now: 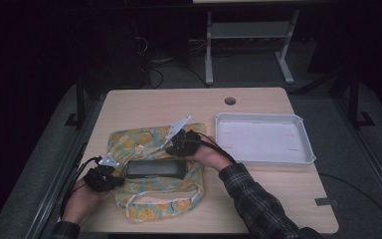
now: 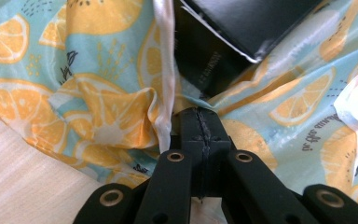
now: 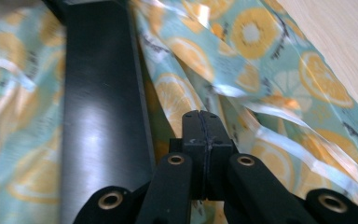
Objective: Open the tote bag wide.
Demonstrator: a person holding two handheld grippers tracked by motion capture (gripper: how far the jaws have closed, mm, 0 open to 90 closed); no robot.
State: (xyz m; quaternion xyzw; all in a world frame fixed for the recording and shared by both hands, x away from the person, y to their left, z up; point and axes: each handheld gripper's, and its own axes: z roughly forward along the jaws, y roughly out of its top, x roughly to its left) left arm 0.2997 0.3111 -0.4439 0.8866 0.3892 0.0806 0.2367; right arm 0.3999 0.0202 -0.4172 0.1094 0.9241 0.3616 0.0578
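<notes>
A cloth bag [image 1: 149, 139] printed with orange slices on pale blue lies on the wooden table, and a flat black box [image 1: 155, 169] rests in its middle. My left gripper [image 1: 118, 178] sits at the bag's left side, near the box's left end. In the left gripper view its jaws [image 2: 198, 114] are shut, pinching the cloth [image 2: 98, 93] just below the box [image 2: 242, 23]. My right gripper [image 1: 173, 146] is above the box's right end. In the right gripper view its jaws [image 3: 200, 116] are shut with creased cloth [image 3: 261, 56] gathered at the tips, beside the box [image 3: 102, 93].
A white empty tray [image 1: 306, 149] stands to the right of the bag. A round cable hole [image 1: 230, 101] is near the table's far edge. Bare wood [image 1: 144, 102] lies behind the bag, and a dark floor with a desk frame is beyond.
</notes>
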